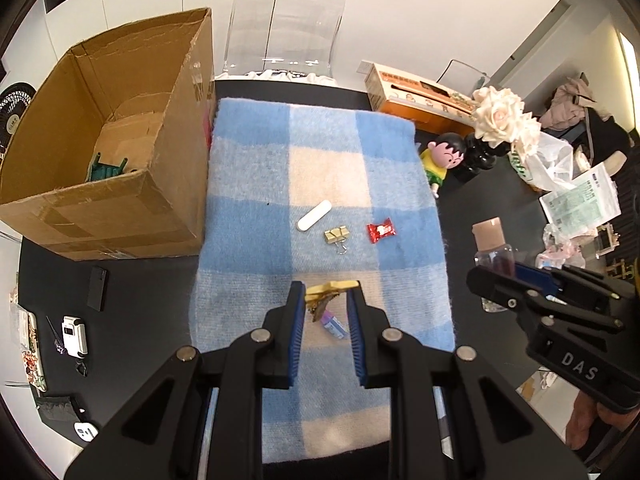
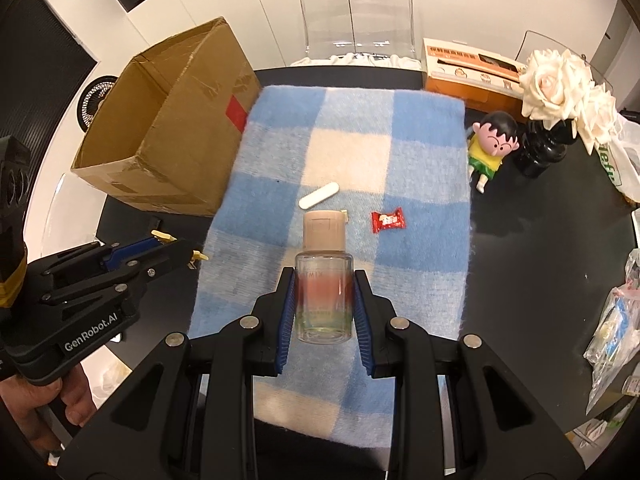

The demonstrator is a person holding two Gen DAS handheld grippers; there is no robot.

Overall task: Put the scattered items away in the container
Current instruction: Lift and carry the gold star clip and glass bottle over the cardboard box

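Note:
The open cardboard box [image 1: 100, 140] [image 2: 168, 132] stands left of the blue-and-cream checked blanket [image 1: 256, 168] [image 2: 424, 152], with a green item [image 1: 106, 168] inside. My left gripper [image 1: 325, 292] [image 2: 176, 252] is shut on a yellow clip-like item [image 1: 330, 287] above the blanket's near part. A small purple-blue piece [image 1: 334, 324] shows just below it; whether it is attached I cannot tell. My right gripper [image 2: 324, 276] [image 1: 492, 280] is shut on a clear bottle [image 2: 324, 300] [image 1: 490, 244] with a beige cap. On the blanket lie a white oblong [image 1: 314, 215] [image 2: 319, 196], a gold binder clip [image 1: 336, 235] and a red candy [image 1: 381, 232] [image 2: 387, 221].
A cartoon doll [image 1: 442, 160] [image 2: 490, 144], a black vase of cream roses [image 1: 496, 120] [image 2: 556, 92] and an orange carton [image 1: 416, 96] stand right of the blanket. A clear chair [image 1: 284, 28] is behind the black table. Small gadgets [image 1: 74, 336] lie at left, plastic bags [image 2: 612, 328] at right.

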